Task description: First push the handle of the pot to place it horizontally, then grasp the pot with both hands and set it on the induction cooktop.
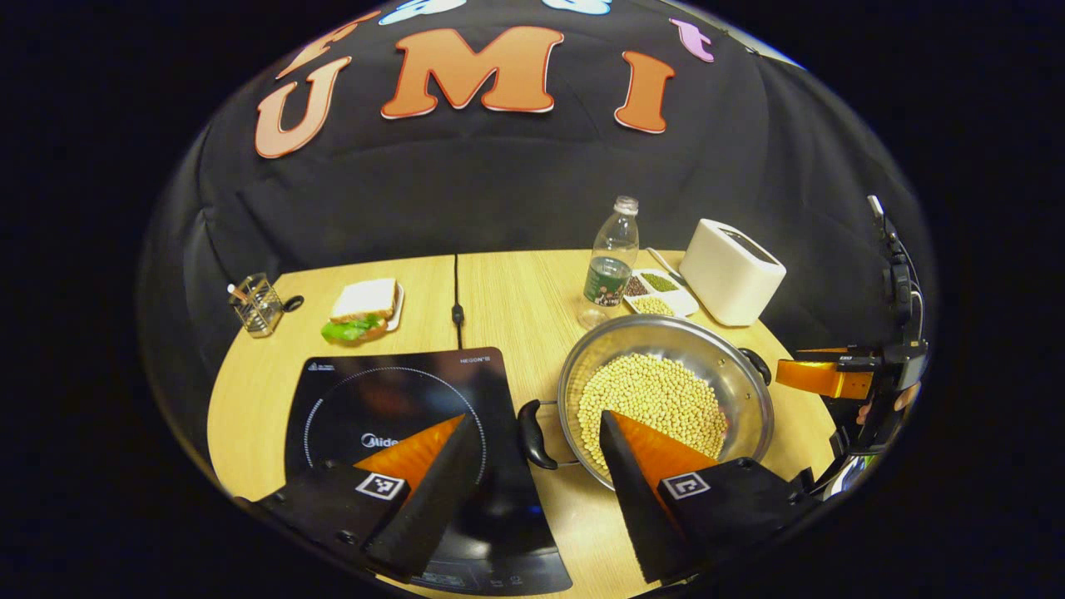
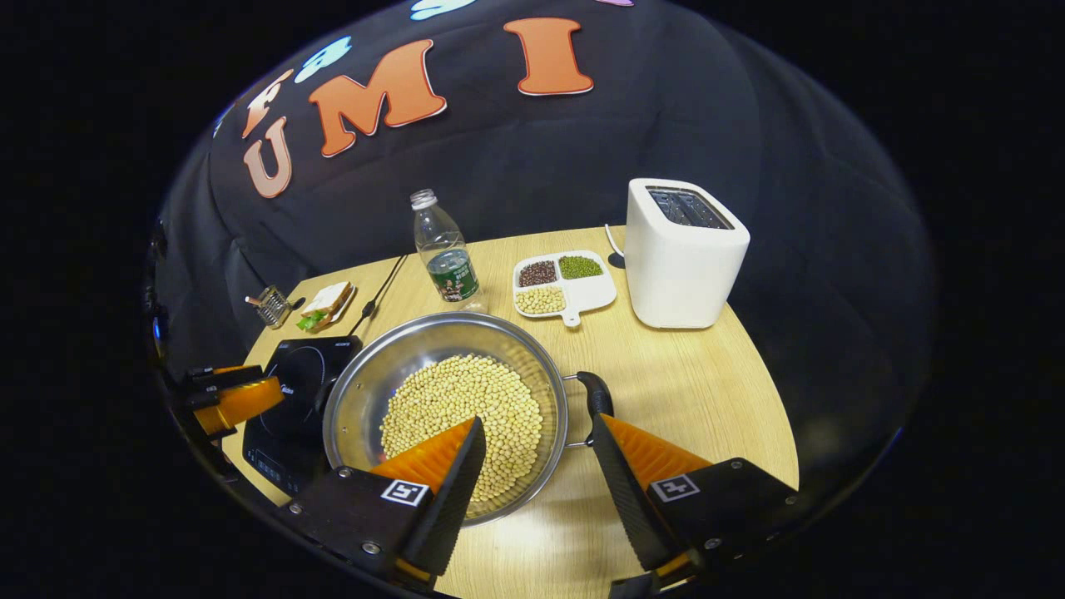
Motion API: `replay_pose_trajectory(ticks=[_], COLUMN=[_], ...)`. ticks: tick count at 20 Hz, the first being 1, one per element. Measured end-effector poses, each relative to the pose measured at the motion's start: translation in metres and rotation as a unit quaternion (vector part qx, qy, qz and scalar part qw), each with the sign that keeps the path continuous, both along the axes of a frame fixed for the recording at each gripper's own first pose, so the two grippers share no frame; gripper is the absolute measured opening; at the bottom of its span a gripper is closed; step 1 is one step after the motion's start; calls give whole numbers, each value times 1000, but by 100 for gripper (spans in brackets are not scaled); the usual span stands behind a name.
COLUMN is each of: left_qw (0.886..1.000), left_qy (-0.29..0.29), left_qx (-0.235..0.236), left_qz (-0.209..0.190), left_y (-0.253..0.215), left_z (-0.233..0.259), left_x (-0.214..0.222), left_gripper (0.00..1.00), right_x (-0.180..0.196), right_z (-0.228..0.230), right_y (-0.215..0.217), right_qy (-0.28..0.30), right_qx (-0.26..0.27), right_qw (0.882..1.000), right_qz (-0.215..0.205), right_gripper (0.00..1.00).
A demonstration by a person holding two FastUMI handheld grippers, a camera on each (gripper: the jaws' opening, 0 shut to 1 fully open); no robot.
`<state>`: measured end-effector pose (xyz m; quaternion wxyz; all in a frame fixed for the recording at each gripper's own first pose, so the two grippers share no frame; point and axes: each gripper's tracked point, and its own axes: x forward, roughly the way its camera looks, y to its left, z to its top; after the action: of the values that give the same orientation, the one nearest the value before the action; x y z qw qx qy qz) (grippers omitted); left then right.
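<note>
A steel pot (image 1: pixel 666 337) full of pale beans stands on the wooden table, just right of the black induction cooktop (image 1: pixel 391 399). Its two black handles point left (image 1: pixel 537 433) and right (image 1: pixel 755 364). My left gripper (image 1: pixel 537 420) is open, and the left handle lies between its fingers without touching them. In the right gripper view my right gripper (image 2: pixel 537 424) is open too, straddling the pot (image 2: pixel 416 349) at its right rim, one finger over the beans, the other beside the right handle (image 2: pixel 597 398). Each gripper shows far off in the other's view: the right gripper (image 1: pixel 824 378) and the left gripper (image 2: pixel 237 399).
Behind the pot stand a plastic bottle (image 2: pixel 445 249), a white divided dish (image 2: pixel 566 287) of beans and a white toaster (image 2: pixel 682 254). A sandwich on a plate (image 1: pixel 362 309) and a wire holder (image 1: pixel 256 305) sit far left. A black cable (image 1: pixel 457 299) runs to the cooktop (image 2: pixel 291 399).
</note>
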<state>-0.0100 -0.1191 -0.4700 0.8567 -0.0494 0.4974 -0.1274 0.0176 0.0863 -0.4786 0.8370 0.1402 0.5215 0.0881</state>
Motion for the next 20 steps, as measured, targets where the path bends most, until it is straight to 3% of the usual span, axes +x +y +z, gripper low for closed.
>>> replay_pose_trajectory(ticks=[5, 7, 9, 14, 20], left_qw=[998, 996, 995, 997, 998], left_qy=[67, 81, 93, 73, 51], left_qx=[-21, -34, -46, -33, -42], left_qz=[5, 8, 8, 5, -13], left_y=[-10, -18, -24, -30, -60], left_z=[-50, -62, -68, -72, -83], left_x=[-3, -4, -7, -5, 1], left_gripper=[96, 89, 88, 89, 87], right_x=[1, 4, 6, 9, 12], right_z=[-7, -14, -18, -33, -75], right_y=[-6, -8, -8, -11, -49], right_qy=[6, 9, 13, 20, 39], right_qx=[-13, -20, -22, -46, -144], right_qw=[1000, 1000, 1000, 999, 989], right_qz=[-4, -5, -6, 5, 4], right_gripper=[82, 82, 82, 82, 83])
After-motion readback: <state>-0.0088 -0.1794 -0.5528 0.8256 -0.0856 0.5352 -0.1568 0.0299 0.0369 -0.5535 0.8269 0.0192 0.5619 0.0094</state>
